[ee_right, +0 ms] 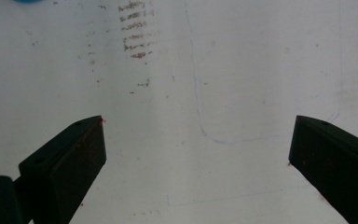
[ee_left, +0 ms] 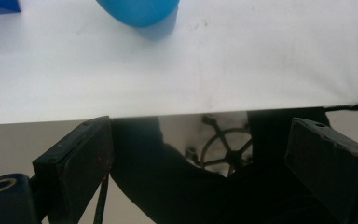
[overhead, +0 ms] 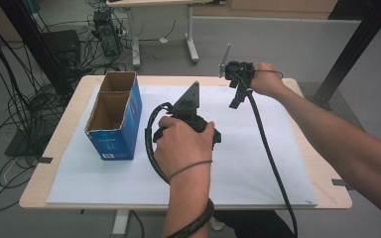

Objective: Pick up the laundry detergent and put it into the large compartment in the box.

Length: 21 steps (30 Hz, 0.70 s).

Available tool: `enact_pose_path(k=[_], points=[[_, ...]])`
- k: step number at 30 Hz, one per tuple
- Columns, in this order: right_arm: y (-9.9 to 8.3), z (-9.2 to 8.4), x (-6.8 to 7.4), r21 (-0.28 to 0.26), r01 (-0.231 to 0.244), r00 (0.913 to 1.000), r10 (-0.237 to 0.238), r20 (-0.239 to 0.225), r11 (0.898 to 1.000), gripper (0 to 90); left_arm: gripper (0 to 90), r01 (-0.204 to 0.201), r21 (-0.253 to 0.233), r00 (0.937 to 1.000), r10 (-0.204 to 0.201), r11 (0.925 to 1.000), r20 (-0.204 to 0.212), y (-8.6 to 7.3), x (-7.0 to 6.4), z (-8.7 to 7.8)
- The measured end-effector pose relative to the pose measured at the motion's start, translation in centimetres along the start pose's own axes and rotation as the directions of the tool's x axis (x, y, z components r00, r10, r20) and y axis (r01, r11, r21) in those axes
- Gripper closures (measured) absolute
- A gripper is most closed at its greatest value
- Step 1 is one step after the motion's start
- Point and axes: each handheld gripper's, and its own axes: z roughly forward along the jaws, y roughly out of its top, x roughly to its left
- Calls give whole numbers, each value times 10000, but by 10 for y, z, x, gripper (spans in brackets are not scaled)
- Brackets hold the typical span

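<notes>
- Blue cardboard box (overhead: 115,116): stands open-topped in the left-centre of the high view, on the white sheet (overhead: 258,163) that covers the table (overhead: 322,168). Two compartments visible inside, one behind the other; brown interior, blue outer walls with print on the near face.
- Box sits well apart from both grippers; nothing touches it.
- Left gripper (overhead: 191,116): centre of the high view, held in the person's left hand (overhead: 183,144), just right of the box. Grey three-cornered plate on top points toward the upper frame. Black cable loops out at its left side and runs down along the forearm.
- Left gripper view: jaws stand wide apart at lower left and lower right, nothing between them. White sheet fills the upper half; its near edge crosses mid-frame, with dark floor and a chair base below. A rounded blue object (ee_left: 137,11) sits at the top edge, cut off; cannot tell what it is.
- Right gripper (overhead: 238,87): upper centre-right of the high view, held in the right hand (overhead: 265,79) near the far table edge, above the sheet. Its cable trails toward the bottom of the frame.
- Right gripper view: jaws wide apart, empty, looking down on the white sheet, which carries faint brown smudges at upper centre and thin pencil outlines.
</notes>
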Motion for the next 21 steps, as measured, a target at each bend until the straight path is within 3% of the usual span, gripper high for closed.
enact_pose_path(k=[3, 12, 15, 21], points=[[-2, 0, -1, -47, 32, 10000, -31, 13, 10000, 37, 81, 345, -78, 9994, -345, 9994, 5, 5, 0, -5], [-11, 1, -8, -217, -145, 9998, 142, -151, 9997, 38, 81, 856, -120, 9963, -856, 9963, 49, 19, 0, -12], [-12, 2, -10, -233, -104, 9997, 99, -219, 9997, 39, 80, 1072, -100, 9940, -1074, 9942, -190, 27, -4, -14], [-12, 4, -12, -292, -152, 9995, 143, -283, 9995, 36, 81, 1339, -194, 9907, -1344, 9908, -232, 32, -5, -17]])
